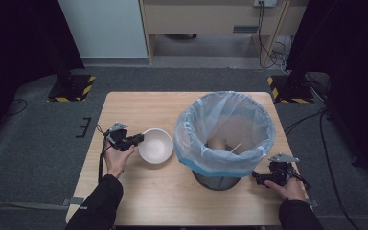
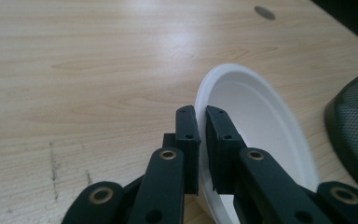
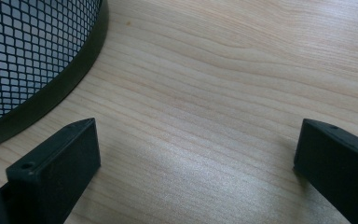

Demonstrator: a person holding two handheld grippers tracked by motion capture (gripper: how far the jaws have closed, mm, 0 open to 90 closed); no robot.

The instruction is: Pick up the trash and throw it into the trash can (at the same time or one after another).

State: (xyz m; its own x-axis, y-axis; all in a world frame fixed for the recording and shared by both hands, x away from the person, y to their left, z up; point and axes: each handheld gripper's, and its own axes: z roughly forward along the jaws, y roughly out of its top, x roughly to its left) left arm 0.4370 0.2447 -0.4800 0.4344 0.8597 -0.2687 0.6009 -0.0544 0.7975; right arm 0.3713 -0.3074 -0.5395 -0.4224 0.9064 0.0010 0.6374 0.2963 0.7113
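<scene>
1. Left gripper view: the left gripper [image 2: 200,140] is clamped on the near rim of the bowl [image 2: 256,126], one jaw outside the wall and one inside.
2. The bowl looks thin, light and probably foam or paper. I judge that it will flex or dent under a hard squeeze, so the rim is the sensible hold.
3. Right of the bowl stands the bin [image 1: 224,139], lined with a blue bag.
4. Beyond the bin's base, the right gripper [image 3: 196,163] rests spread wide over bare table [image 3: 223,84], holding nothing.
5. No brand, label or writing is readable.
</scene>
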